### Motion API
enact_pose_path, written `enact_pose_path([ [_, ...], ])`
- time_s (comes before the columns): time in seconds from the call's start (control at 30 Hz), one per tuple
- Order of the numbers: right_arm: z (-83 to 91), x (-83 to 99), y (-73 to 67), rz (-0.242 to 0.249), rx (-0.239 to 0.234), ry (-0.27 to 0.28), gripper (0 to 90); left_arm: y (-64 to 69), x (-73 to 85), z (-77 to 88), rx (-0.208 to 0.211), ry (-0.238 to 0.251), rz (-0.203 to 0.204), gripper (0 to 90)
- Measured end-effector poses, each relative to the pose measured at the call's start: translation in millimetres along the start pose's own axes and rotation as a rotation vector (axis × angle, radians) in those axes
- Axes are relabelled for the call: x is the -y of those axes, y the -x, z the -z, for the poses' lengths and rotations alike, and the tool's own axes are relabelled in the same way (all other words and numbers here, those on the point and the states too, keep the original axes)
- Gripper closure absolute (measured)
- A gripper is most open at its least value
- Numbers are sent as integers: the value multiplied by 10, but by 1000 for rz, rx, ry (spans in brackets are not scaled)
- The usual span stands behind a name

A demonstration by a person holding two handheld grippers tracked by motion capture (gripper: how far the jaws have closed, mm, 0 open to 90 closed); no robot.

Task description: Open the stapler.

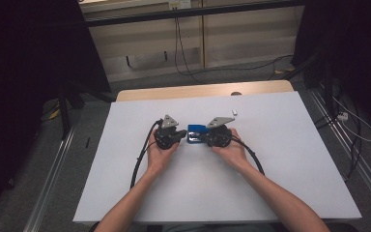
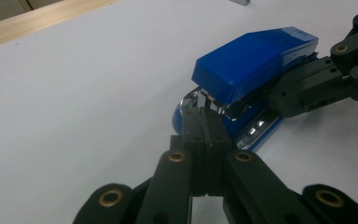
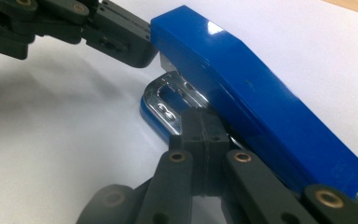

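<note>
Stapler [image 1: 196,134] and grippers sit together at the middle of the white table [image 1: 280,159], and what matters for us is how the stapler's long axis runs: left to right across the table, straight between our two hands. We have the left gripper [image 1: 179,134] at its left end and the right gripper [image 1: 204,137] at its right side, so each hand is about equally near and neither has to reach. In the left gripper view our own jaws are pressed together with nothing between them, their tips [image 2: 204,122] up against the metal nose under the blue cap [image 2: 254,58]; the right gripper [image 2: 303,91] comes in from the far side, tucked beneath the raised cap. In the right gripper view our jaws are likewise closed on nothing, their tips [image 3: 200,125] resting at the shiny base plate [image 3: 170,100], the cap sloping away above. We judge any next push or lift must work along that left-right axis. A small white piece [image 1: 234,112] lies far right, well apart.
</note>
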State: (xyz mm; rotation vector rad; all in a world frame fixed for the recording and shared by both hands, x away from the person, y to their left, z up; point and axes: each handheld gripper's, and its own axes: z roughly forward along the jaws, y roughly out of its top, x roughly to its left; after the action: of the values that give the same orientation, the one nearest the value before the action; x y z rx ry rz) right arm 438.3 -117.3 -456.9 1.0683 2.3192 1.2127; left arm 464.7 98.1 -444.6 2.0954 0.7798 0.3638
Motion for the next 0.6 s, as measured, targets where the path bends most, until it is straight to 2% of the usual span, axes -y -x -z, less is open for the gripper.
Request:
enact_pose_path([
  [0.17, 0, 0, 0, -2, 0, 0, 900, 16, -27, -14, -11, 14, 1, 900],
  [0.23, 0, -1, 0, -2, 1, -1, 900, 22, -38, -20, -29, 16, -14, 900],
  [0.6, 1, 2, -3, -7, 3, 0, 900, 23, -66, 9, -15, 43, -3, 900],
])
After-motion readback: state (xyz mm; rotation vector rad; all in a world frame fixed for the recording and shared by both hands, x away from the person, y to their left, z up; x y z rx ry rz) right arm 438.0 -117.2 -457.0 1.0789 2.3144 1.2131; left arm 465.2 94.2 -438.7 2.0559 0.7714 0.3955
